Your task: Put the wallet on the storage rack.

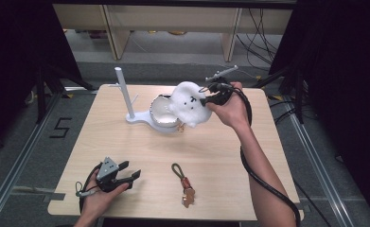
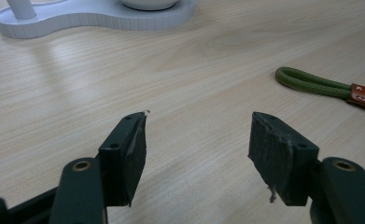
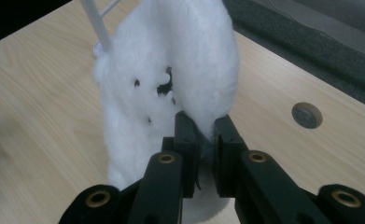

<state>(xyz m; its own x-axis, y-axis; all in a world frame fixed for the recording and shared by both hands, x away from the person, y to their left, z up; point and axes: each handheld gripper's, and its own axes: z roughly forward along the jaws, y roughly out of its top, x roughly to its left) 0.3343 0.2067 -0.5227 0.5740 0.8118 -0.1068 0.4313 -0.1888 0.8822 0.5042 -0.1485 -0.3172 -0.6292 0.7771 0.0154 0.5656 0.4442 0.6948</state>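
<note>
- Nearest us, the left gripper [image 1: 126, 174] rests on the worktop [image 1: 140, 151], jaws apart around nothing.
- Beside it lies a green-looped keychain [image 1: 182, 182].
- Farther off, our right gripper [image 1: 206, 100] has its jaws clamped on the white plush toy [image 1: 188, 103], seemingly held above the white stand [image 1: 134, 118].

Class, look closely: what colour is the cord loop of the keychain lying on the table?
Olive green; the cord loop shows best in the left gripper view.
</note>
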